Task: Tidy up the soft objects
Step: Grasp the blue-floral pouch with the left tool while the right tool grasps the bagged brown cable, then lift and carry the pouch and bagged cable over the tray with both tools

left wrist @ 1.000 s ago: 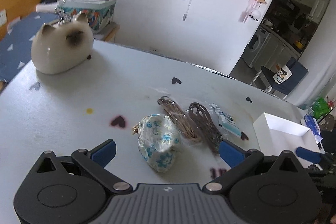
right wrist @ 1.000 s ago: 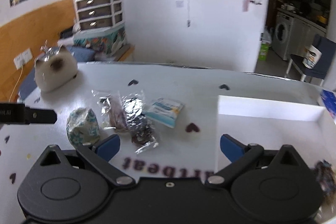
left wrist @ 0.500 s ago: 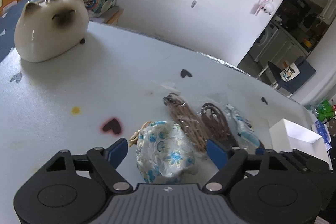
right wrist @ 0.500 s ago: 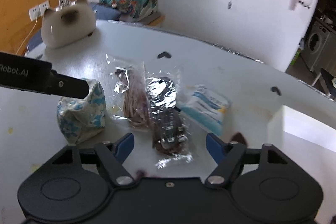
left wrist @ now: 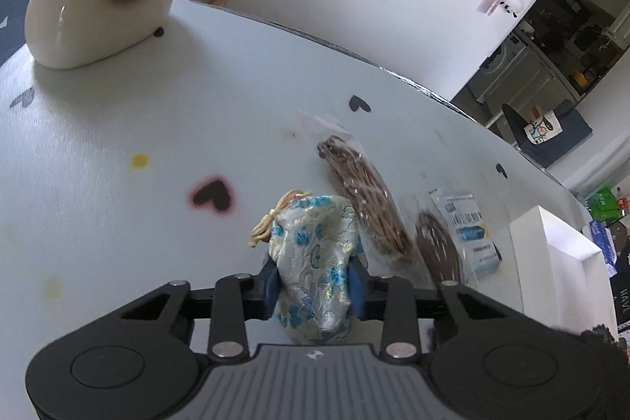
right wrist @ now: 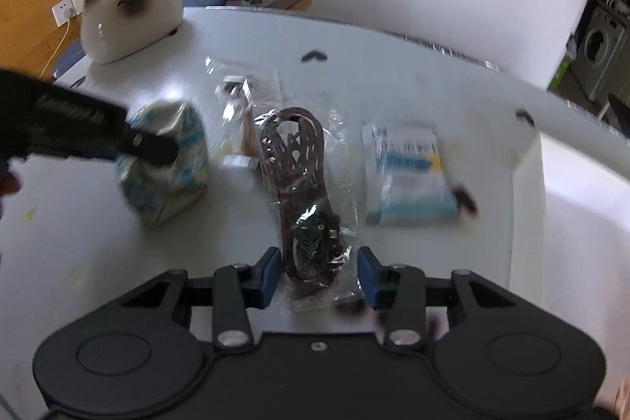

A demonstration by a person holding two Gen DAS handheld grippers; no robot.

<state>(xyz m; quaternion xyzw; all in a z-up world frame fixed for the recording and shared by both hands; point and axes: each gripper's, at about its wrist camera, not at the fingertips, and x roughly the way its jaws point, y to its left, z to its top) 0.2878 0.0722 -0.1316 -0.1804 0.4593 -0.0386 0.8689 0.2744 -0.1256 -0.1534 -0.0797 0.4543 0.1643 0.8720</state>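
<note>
A blue-flowered fabric pouch (left wrist: 311,247) lies on the white table (left wrist: 118,223). My left gripper (left wrist: 315,284) is closing, and its blue pads pinch the pouch's sides. The right wrist view shows the same pouch (right wrist: 177,184) with a left finger (right wrist: 149,146) against it. A clear bag of dark brown cord (right wrist: 299,164) lies between the pads of my right gripper (right wrist: 319,276). Its jaws are closing, and a little slack plastic still shows at the right pad. Beside it lie a bag of light brown cord (left wrist: 366,199) and a blue-and-white packet (right wrist: 409,176).
A white open box (right wrist: 582,203) stands at the table's right end. A white ceramic cat (left wrist: 98,2) sits at the far left of the table. Black heart marks dot the tabletop. Drawers, a chair and a kitchen lie beyond the table.
Both grippers came down toward the table and their jaws narrowed a lot. The left went from straddling the pouch to pinching it. The right moved left from the box onto the dark cord bag.
</note>
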